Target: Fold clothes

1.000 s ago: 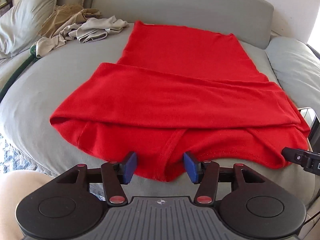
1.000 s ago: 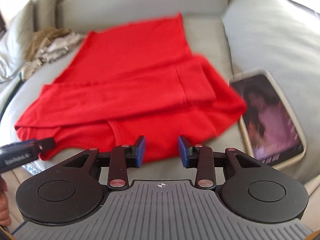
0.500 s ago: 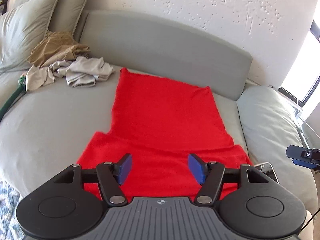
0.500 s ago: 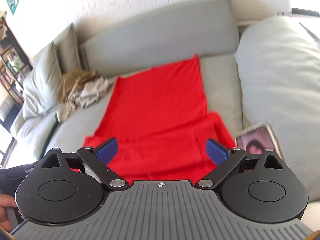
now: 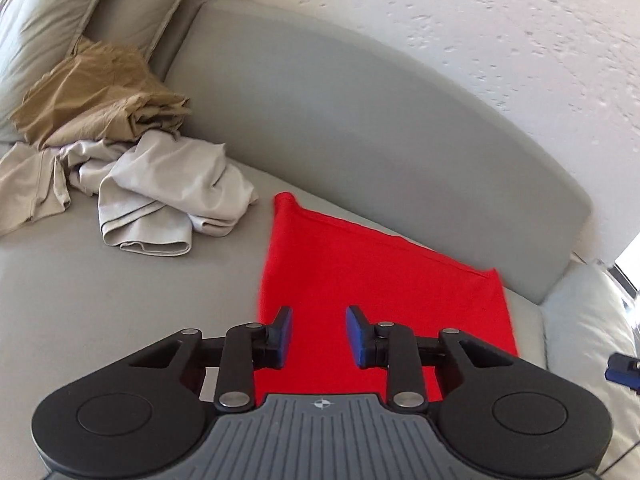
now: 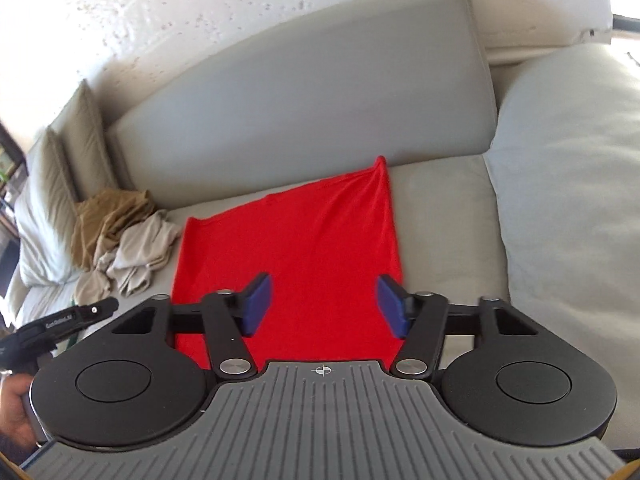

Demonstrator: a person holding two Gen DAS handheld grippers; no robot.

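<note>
Right, I have both grippers up above the sofa point(image 5: 120, 300), and neither holds anything. My left gripper point(image 5: 319, 336) has its jaws apart with a modest gap, blue pads point(image 5: 285, 334) bare, and through that gap I see the red shirt point(image 5: 380, 280). My right gripper point(image 6: 323, 306) stands with jaws set wider apart, also empty, and the shirt point(image 6: 312, 240) fills the space between its pads point(image 6: 256, 306).

The shirt lies flat on the sofa seat, its far edge touching the foot of the backrest point(image 6: 320, 92), with one far corner poking up against it. To the left of the shirt, well apart from it, sits a heap of beige clothes point(image 5: 160, 196) with a tan piece point(image 5: 100, 92) piled behind, against the pillows point(image 5: 60, 12). To the right of the shirt is a big pale cushion point(image 6: 568, 184). In the right view a hand point(image 6: 16, 404) shows at the lower left edge, holding the other gripper's body
</note>
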